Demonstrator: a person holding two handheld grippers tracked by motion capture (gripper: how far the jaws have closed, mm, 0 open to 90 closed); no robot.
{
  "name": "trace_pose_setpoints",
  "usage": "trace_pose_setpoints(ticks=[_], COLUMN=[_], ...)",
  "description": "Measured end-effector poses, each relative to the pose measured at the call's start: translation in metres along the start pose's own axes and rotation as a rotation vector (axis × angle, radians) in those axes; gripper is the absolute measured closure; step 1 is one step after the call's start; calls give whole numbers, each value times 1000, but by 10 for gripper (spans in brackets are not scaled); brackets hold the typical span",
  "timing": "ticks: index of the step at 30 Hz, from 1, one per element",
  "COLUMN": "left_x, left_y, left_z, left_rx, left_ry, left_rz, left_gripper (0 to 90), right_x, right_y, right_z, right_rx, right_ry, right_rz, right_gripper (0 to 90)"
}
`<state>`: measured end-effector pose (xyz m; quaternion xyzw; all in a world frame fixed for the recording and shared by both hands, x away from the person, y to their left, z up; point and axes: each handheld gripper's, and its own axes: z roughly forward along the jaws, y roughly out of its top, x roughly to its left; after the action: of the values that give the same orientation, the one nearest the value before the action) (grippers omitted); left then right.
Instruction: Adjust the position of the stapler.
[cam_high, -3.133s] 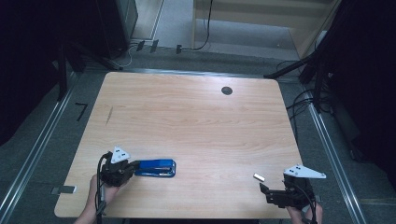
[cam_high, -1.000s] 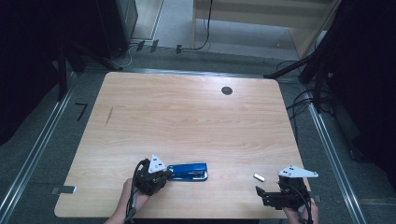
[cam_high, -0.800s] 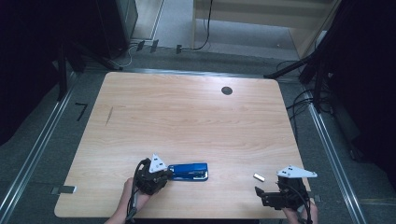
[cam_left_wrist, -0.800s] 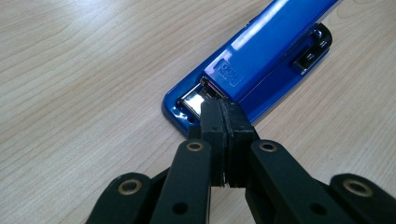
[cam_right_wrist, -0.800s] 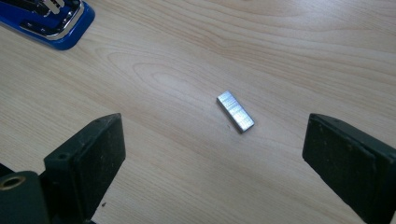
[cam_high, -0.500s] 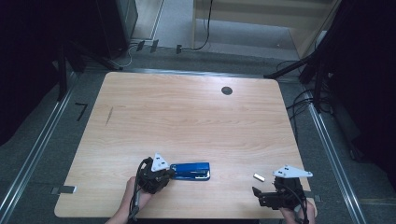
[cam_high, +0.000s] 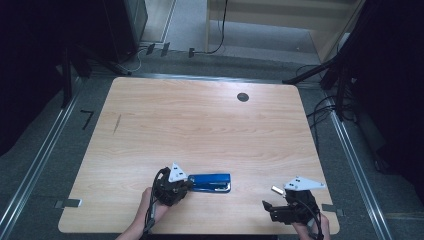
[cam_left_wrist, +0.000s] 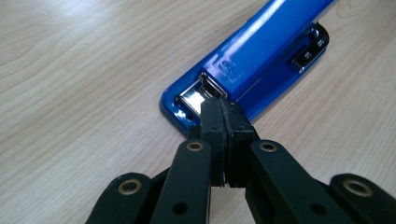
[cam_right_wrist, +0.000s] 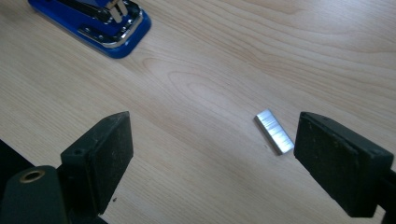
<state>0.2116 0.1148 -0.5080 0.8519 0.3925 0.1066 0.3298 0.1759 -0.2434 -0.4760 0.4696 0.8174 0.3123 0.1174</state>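
A blue stapler (cam_high: 211, 182) lies flat near the table's front edge. My left gripper (cam_high: 188, 186) is shut, and its closed tips (cam_left_wrist: 225, 112) rest against the stapler's (cam_left_wrist: 261, 60) end by the metal part, gripping nothing. A short silver strip of staples (cam_high: 278, 190) lies to the right of the stapler. My right gripper (cam_high: 268, 210) is open just in front of the strip. Its jaws have just been closing a little. In the right gripper view the strip (cam_right_wrist: 274, 131) lies on the wood between the wide jaws (cam_right_wrist: 215, 126), close to the right one and untouched.
A dark round grommet hole (cam_high: 243, 97) sits near the table's far edge, and a thin dark mark (cam_high: 117, 124) at the left. The table's front edge (cam_high: 200, 233) runs just below both hands. Cables and metal rails lie on the floor around the table.
The left gripper and the stapler have shifted to the right along the table's front. The right gripper has edged slightly left, toward the staple strip.
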Motion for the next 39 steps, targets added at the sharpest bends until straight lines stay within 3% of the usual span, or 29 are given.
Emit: trace_pose_setpoints(ticks=[4,6,12,16,18,19,21,24,32,39], left_x=[-6,-10,-11,-10,-11,-11,-11,-11,-10,-9], left_y=[1,3,6,9,11,13,13,15,18,22], left_z=[7,9,9,5,3,2,1,0,-4,-7], left_rx=[4,5,-2,-5,-3,-6,-9,-14,-28,-33], left_ry=[-22,-5,-9,-22,-13,-4,2,-4,-2,-15], left_rz=[18,36,34,41,45,46,48,56,69,91], left_gripper=[884,851,850,781,687,560,507,328,139,70], right_x=[1,1,2,3,3,4,5,7,6,6], right_y=[1,2,3,3,3,4,4,6,9,9], right_z=[1,2,3,6,7,8,9,12,18,21], right_rx=[-4,-10,-20,-15,-11,-8,-5,0,12,17], right_ry=[8,15,39,51,61,69,70,83,95,146], right_rz=[2,5,11,11,3,-5,-5,-16,-20,-41], right_gripper=[119,118,116,114,119,120,120,120,109,82])
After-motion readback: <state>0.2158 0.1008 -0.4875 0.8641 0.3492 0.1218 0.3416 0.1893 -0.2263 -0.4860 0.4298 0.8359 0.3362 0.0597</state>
